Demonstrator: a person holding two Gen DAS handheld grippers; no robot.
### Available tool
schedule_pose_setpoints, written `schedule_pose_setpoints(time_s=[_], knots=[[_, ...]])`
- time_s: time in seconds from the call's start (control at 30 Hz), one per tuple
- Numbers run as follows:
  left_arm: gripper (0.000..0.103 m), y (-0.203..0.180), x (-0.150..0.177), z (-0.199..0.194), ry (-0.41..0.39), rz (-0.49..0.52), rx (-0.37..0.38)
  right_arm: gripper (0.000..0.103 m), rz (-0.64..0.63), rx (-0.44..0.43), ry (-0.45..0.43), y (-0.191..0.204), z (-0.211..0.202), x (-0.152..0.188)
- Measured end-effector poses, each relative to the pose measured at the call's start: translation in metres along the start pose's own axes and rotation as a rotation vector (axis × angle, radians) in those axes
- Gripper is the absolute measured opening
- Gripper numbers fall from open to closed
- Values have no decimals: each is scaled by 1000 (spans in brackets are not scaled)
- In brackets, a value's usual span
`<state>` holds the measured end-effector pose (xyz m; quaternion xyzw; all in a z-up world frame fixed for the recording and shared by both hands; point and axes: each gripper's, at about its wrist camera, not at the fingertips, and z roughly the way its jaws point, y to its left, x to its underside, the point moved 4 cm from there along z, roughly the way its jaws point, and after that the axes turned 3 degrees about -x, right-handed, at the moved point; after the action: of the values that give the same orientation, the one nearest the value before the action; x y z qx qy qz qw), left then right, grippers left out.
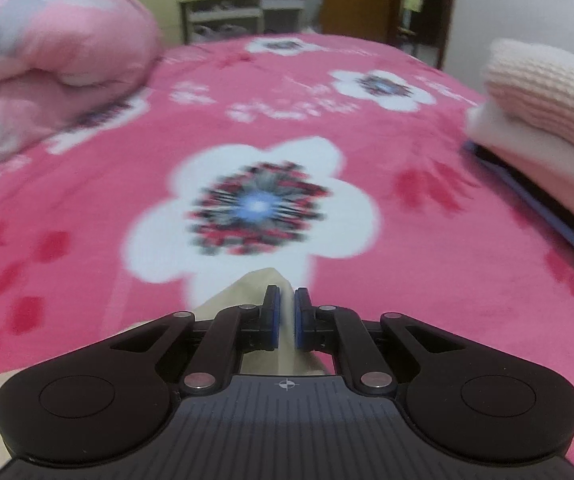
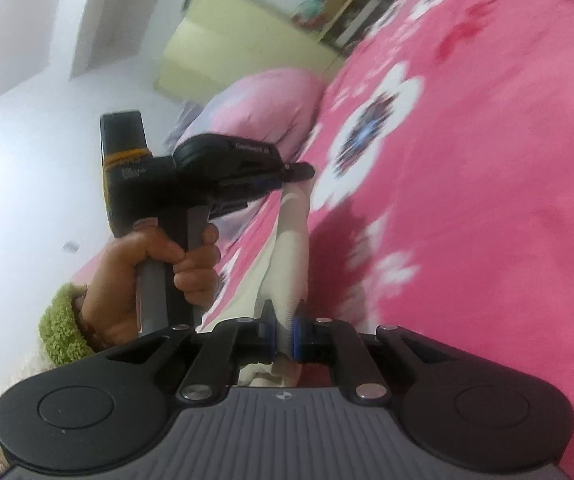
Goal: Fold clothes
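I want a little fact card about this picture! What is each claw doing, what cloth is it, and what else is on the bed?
place: bed with a pink flowered blanket
left claw: shut on the cream cloth
right claw: shut on the same cream cloth, on its ribbed edge
cloth: stretched between the two claws, lifted off the blanket
hand: grips the left claw's handle, green fuzzy sleeve at the wrist
folded pile: pale pink and cream knits, at the right side of the bed
rolled pink quilt: far left
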<state>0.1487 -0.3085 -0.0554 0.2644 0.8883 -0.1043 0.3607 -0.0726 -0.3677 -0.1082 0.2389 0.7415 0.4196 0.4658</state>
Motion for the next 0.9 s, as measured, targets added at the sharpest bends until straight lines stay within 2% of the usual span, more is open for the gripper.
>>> schedule_pose_setpoints(time_s=[0.1, 0.13, 0.23, 0.3, 0.33, 0.37, 0.47, 0.5, 0.53, 0.63, 0.7, 0.87, 0.9], knots=[[5, -37, 1, 8, 3, 22, 81, 7, -4, 62, -53, -7, -32, -8], [0, -49, 1, 11, 1, 29, 108, 7, -3, 79, -65, -9, -41, -10], [0, -71, 5, 24, 67, 5, 192, 7, -1, 136, -73, -19, -60, -8], [0, -72, 9, 32, 142, -39, 211, 8, 23, 179, -46, -31, -57, 0], [1, -68, 9, 27, 139, -51, 210, 8, 42, 178, -44, -35, -54, 1], [4, -61, 7, 18, 118, -48, 214, 9, 60, 177, -45, -39, -53, 1], [27, -28, 2, -29, 21, -26, 213, 12, 98, 181, -107, -38, -79, -8], [32, -13, 0, -48, -14, -25, 194, 12, 81, 209, -133, -37, -86, -13], [33, 5, -3, -69, -48, -28, 162, 12, 66, 234, -157, -36, -94, -18], [41, 65, -2, -132, -135, -43, 34, 12, 37, 232, -191, -27, -108, -26], [58, 110, 3, -176, -179, -61, -80, 12, -10, 218, -174, -17, -104, -26], [74, 197, 27, -254, -226, -91, -324, 12, -119, 171, -99, 19, -69, -33], [75, 207, 36, -257, -211, -107, -344, 12, -146, 160, -86, 28, -59, -37]])
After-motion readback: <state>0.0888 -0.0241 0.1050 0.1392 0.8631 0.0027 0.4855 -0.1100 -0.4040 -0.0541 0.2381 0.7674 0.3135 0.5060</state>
